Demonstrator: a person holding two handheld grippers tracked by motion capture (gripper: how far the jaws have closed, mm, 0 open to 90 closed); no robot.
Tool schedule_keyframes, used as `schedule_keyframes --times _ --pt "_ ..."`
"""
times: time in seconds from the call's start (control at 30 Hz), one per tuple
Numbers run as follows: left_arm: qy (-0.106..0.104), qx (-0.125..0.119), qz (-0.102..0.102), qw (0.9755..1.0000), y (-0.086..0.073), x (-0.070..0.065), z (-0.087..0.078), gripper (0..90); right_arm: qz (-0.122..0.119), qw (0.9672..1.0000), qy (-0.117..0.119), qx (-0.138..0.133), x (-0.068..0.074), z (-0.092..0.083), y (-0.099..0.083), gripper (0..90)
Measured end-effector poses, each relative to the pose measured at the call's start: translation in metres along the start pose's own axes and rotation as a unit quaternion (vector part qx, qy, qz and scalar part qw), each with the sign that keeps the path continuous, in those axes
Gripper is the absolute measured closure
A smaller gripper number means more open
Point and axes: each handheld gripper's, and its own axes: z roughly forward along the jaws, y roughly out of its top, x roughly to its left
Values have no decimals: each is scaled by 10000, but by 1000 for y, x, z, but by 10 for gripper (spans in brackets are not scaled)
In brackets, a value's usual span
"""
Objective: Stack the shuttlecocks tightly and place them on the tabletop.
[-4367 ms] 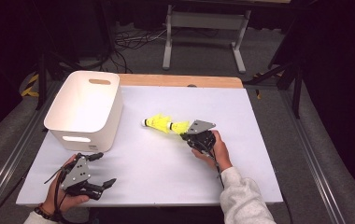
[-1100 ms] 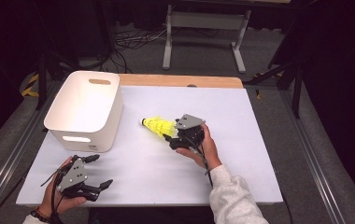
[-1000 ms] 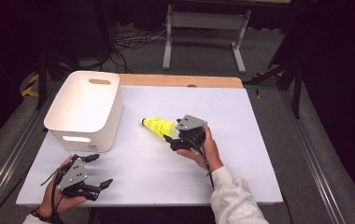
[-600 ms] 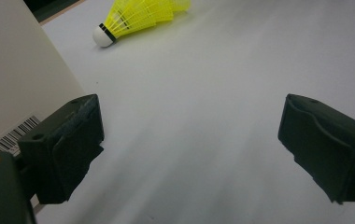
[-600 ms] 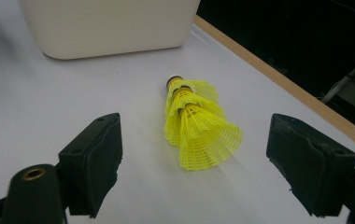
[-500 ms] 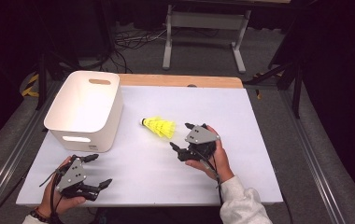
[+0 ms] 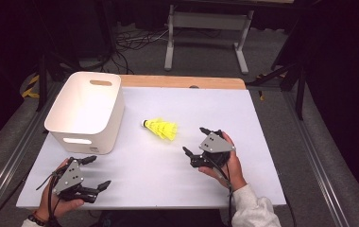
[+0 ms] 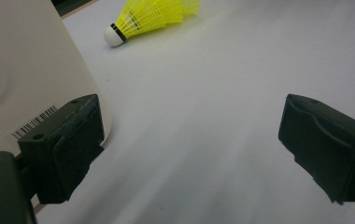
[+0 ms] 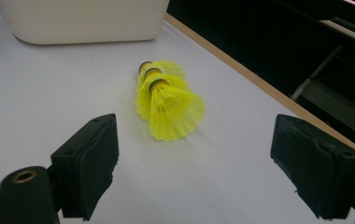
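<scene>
On the left sits the white bin [image 7: 85, 111]. It stands near the left edge of the white table [image 7: 243, 118], with its open top facing up so things can drop in. In front of it, near the table's front corner, is my left claw [image 7: 96, 172]. Its two black jaws are wide apart and hold nothing. I rest it there because it has no job right now.

In the middle lie the yellow shuttlecocks [image 7: 160, 128]. They lie on their side on the bare table, just to the right of the bin but not touching it. The white tip points toward the bin and the wide skirt points toward my right claw [image 7: 197, 140].

My right claw is near the skirt end, a little apart from it. Its jaws have just been opening, and now they stand wide with nothing between them. I think I let the birdies go so they can rest on the table.

From above, the yellow thing looks like one birdie. My right claw's view shows more: I can see the shuttlecocks [image 9: 168, 99] are a few pushed into each other, with dark rings in a row. My left claw's view shows the round white tip [image 8: 114, 36] and a barcode sticker [image 8: 34, 122] low on the bin wall.
</scene>
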Motion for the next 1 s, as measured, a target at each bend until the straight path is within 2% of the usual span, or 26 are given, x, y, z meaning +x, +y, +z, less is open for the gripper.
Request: schedule_keyframes --times 0.13,0.23,0.43,0.5,0.53,0.63,0.8,0.93,1.0 --pt "26 -35 -38 10000 0 0 0 73 0 10000 -63 21 -1 -5 -8 142" --pt "55 -1 30 10000 0 0 0 73 -28 10000 -60 1 -1 -9 -13 143" --pt "58 4 6 10000 1 0 1 73 -128 9999 -39 8 2 -17 -25 143" --pt "66 21 19 10000 0 1 1 74 -179 9997 -183 -41 3 -21 -28 146" --pt "69 31 24 10000 0 1 1 74 -120 9998 -155 -95 3 -23 -31 147" --pt "76 -11 17 10000 1 1 1 74 -187 9995 -214 -122 5 -28 -35 147" --pt "59 34 48 10000 1 1 2 74 -75 9997 -216 -94 6 -35 -42 145" --pt "86 42 66 9999 1 1 2 73 6 9994 -322 -91 6 -43 -49 128" --pt "89 11 58 9999 1 1 1 74 62 9993 -378 20 6 -45 -53 117"
